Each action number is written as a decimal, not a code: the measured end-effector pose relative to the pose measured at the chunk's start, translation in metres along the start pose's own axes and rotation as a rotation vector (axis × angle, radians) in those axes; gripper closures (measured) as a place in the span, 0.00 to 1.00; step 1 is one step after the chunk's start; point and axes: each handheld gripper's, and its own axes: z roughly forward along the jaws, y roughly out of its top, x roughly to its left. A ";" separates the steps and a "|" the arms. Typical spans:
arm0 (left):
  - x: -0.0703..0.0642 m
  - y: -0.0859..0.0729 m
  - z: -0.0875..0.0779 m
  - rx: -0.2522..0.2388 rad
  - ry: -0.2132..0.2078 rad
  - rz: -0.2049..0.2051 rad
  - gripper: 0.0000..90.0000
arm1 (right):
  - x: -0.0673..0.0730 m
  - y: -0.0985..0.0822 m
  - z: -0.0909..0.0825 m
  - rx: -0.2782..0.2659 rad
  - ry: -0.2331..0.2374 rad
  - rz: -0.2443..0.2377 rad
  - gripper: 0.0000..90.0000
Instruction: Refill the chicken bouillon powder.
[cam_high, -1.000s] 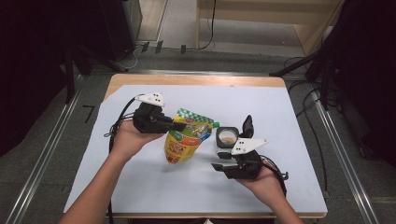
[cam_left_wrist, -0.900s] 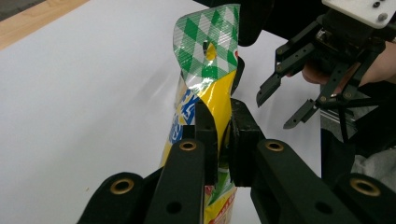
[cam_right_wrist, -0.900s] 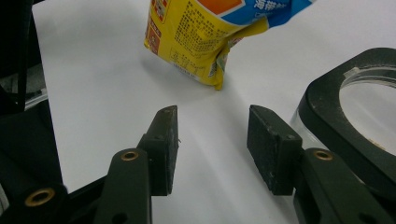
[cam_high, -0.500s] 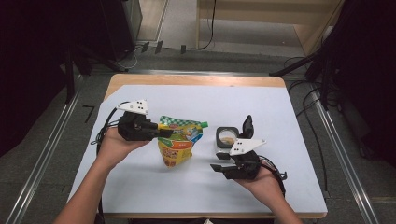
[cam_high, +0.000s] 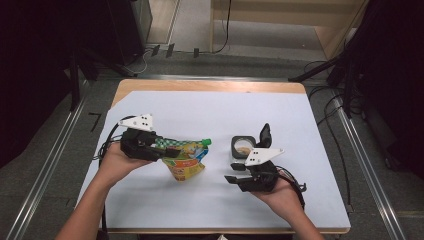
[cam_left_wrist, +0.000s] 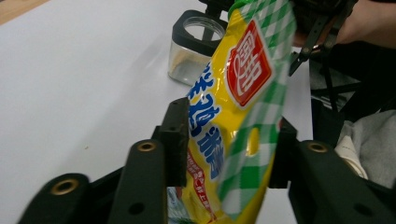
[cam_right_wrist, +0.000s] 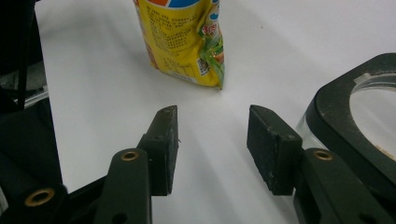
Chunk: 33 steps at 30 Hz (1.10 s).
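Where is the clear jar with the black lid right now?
In the high view the clear jar stands on the white table right of centre, just beyond the right gripper and to the right of the yellow pouch.

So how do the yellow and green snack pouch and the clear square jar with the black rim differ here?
The yellow and green snack pouch is soft printed foil; the clear square jar with the black rim is rigid and see-through. The pouch sits between the left gripper jaws, which have just been opening; the jar stands free beside the right gripper, whose jaws hold nothing. Both rest on the white table.
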 end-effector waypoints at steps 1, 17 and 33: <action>-0.001 0.000 0.002 0.005 0.013 0.006 0.66 | 0.000 0.000 0.000 -0.002 0.000 0.000 0.61; -0.008 -0.036 0.019 0.056 0.097 0.016 0.22 | 0.003 0.001 0.000 -0.006 0.004 -0.005 0.61; 0.001 -0.051 0.038 -0.018 0.056 -0.038 0.29 | 0.007 0.002 0.005 0.000 0.016 -0.022 0.60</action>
